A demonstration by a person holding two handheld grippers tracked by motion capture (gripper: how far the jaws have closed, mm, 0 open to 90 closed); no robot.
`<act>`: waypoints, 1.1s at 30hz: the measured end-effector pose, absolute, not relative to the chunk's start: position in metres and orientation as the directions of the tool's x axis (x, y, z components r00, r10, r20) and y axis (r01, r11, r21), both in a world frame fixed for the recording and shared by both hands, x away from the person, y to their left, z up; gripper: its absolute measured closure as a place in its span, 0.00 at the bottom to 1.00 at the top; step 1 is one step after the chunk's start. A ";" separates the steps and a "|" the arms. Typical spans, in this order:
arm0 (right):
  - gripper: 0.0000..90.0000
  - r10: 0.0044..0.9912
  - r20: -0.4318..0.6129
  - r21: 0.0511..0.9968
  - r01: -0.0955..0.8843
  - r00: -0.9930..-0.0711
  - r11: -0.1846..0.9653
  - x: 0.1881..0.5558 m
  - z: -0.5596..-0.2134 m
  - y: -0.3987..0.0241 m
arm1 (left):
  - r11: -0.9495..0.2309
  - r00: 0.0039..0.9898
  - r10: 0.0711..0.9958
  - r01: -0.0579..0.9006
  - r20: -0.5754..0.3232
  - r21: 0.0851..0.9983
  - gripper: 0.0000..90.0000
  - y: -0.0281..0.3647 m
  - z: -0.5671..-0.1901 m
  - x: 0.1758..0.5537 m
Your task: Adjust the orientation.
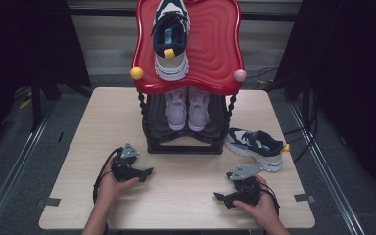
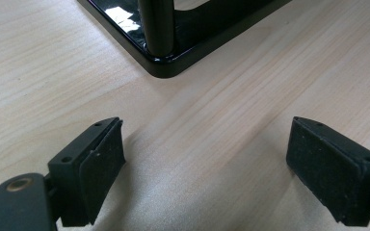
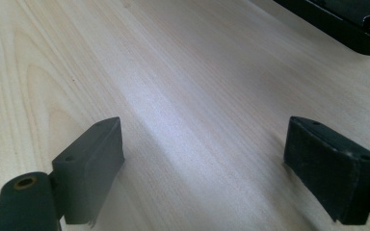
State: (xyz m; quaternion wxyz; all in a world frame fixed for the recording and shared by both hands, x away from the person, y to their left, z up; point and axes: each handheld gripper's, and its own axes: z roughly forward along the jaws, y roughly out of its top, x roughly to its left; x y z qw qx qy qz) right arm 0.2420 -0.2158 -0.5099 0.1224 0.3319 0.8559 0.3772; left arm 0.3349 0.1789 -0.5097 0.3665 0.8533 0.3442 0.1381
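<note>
Two sets of tongs, my left tongs (image 1: 149,172) and my right tongs (image 1: 218,196), rest low over the wooden surface (image 1: 186,196), both spread wide with nothing between the pads. The navy-and-white sneaker (image 1: 255,147) lies on its side on the surface just right of the black shoe rack (image 1: 186,146), while its mate (image 1: 171,41) sits on the red top shelf (image 1: 215,49). I judge the risk is a shallow pinch on the soft collar letting the sneaker slip, or swinging it into the rack post and jolting the pink pair (image 1: 188,106) below.
</note>
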 end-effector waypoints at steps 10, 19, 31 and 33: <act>0.16 0.660 0.024 0.716 0.474 -0.751 0.513 0.244 -0.503 -0.231 | -0.494 0.720 0.694 0.492 -0.017 0.717 0.13 0.179 -0.510 0.335; 0.17 0.663 0.043 0.711 0.489 -0.747 0.505 0.255 -0.486 -0.243 | -0.493 0.720 0.694 0.492 -0.017 0.717 0.13 0.179 -0.510 0.335; 0.18 0.691 0.030 0.735 0.484 -0.723 0.475 0.274 -0.454 -0.268 | -0.494 0.721 0.693 0.492 -0.018 0.717 0.13 0.179 -0.510 0.335; 0.19 0.702 0.017 0.742 0.480 -0.712 0.469 0.276 -0.451 -0.273 | -0.495 0.723 0.691 0.491 -0.018 0.717 0.13 0.179 -0.510 0.335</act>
